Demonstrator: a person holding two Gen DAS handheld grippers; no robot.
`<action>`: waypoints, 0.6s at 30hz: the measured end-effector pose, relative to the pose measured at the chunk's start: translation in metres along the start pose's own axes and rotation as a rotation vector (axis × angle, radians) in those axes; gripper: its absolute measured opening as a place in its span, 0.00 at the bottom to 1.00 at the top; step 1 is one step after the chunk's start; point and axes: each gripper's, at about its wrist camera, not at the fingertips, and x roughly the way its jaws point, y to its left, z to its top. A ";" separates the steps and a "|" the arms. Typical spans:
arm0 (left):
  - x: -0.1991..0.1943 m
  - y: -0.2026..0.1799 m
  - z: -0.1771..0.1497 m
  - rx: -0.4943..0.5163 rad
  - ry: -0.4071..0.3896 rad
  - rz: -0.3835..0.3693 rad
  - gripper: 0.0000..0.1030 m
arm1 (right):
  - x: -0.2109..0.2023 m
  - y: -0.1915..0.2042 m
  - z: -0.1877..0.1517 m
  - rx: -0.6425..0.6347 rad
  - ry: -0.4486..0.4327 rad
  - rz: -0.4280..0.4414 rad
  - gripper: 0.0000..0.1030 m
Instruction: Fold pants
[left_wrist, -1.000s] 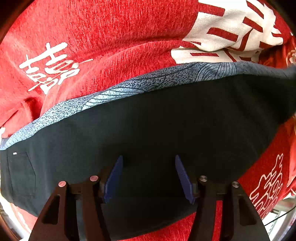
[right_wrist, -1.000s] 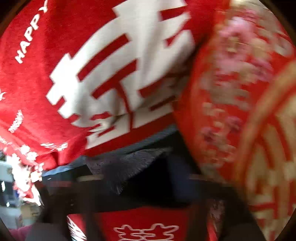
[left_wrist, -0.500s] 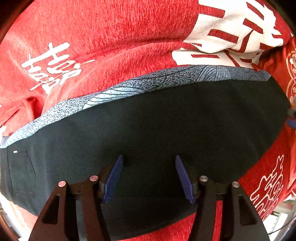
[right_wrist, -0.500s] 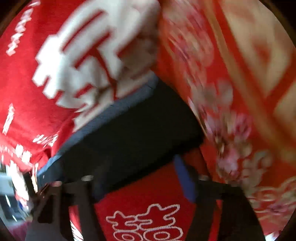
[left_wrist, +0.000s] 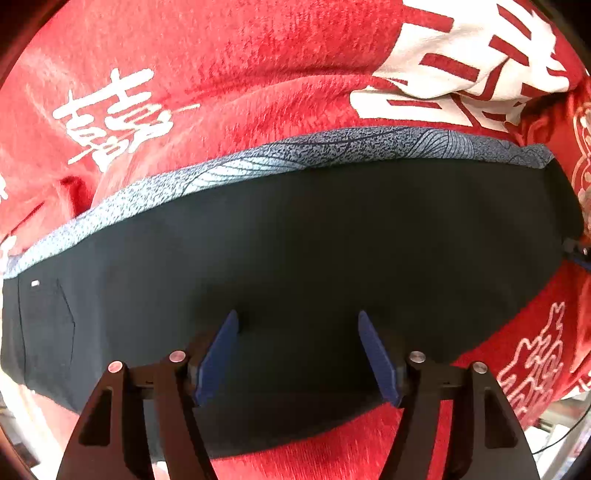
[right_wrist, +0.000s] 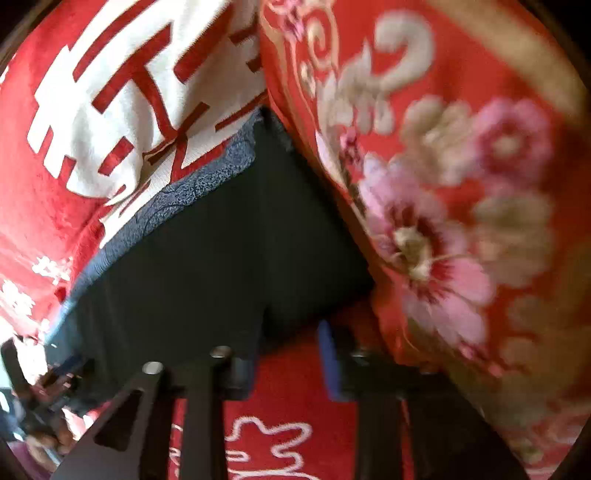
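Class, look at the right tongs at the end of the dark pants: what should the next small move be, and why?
Probably finish closing the right tongs on the pants. Their jaws have just been closing and the end edge of the pants lies between them over the red blanket. A gap shows between the pads, so the cloth does not look pinched yet for the fold.

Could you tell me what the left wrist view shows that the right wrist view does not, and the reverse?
Only the left wrist view shows the pants nearly whole, with a back pocket at one end, and the left tool, its jaws apart over the dark cloth after just opening further. Only the right wrist view shows the floral red cloth lying beside the pants' end, and the right tool, its jaws just closing at that corner. Both show the patterned grey band and the red blanket with white characters.
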 end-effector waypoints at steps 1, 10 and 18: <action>-0.005 0.000 0.002 0.005 -0.009 -0.002 0.67 | -0.007 0.000 -0.002 0.012 0.004 0.010 0.38; 0.004 -0.012 0.058 0.023 -0.097 0.080 0.67 | -0.018 0.065 0.040 -0.209 -0.134 0.031 0.38; 0.021 0.000 0.044 -0.062 -0.131 0.090 0.85 | 0.036 0.063 0.085 -0.207 -0.158 -0.120 0.36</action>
